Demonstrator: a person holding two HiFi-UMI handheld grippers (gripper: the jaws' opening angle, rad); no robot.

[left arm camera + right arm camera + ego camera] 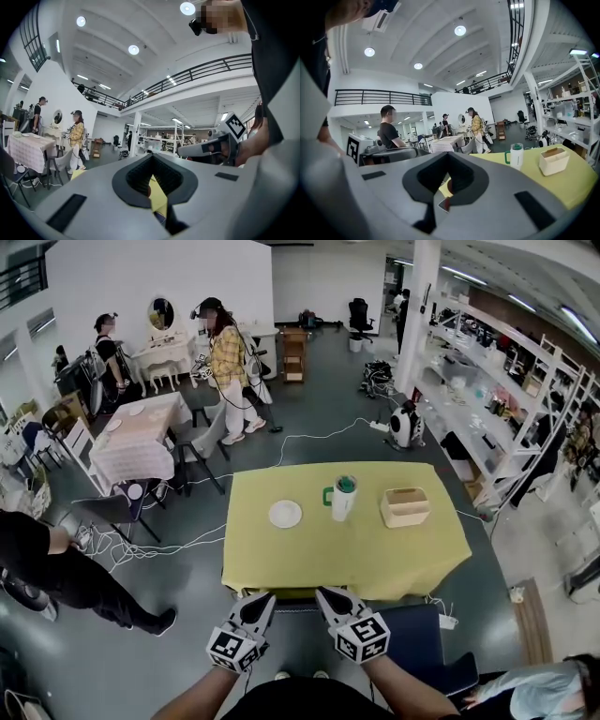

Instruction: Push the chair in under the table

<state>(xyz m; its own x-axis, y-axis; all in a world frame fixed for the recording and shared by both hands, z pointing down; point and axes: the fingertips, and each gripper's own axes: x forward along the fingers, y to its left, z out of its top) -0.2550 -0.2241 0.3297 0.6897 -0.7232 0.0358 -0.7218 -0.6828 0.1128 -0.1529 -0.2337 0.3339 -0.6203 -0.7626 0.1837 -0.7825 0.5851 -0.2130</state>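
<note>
— At the near edge of the yellow-clothed table (281,563), what do you have on your screens?

— I have both tools low in the head view, side by side, with their tips turned toward the table. The left gripper (265,597) has its jaws fully together and nothing is between them. The right gripper (325,593) is the same: jaws pressed together, no thing held.

— And the chair?

— Of the chair (296,603) I see only a dark strip, directly below the hanging edge of the cloth, between the two tips. The rest of it does not show. Whether the tips touch it or stand just before it, I cannot tell.

— What do the gripper views give you?

— In each one the jaws meet, and through the opening behind them I see a piece of yellow cloth and a small brown spot, too small for me to name.

— What is on the table?

— A white plate (285,514) lies left of the middle. A white tumbler (343,499) with a green lid and green handle stands upright near it on the right, and a pale open box (405,507) is further right. All three are apart from each other.

— Other people?

— A person in a yellow checked shirt (228,360) stands well behind the table, near a second table with a checked cloth (141,439).
</note>
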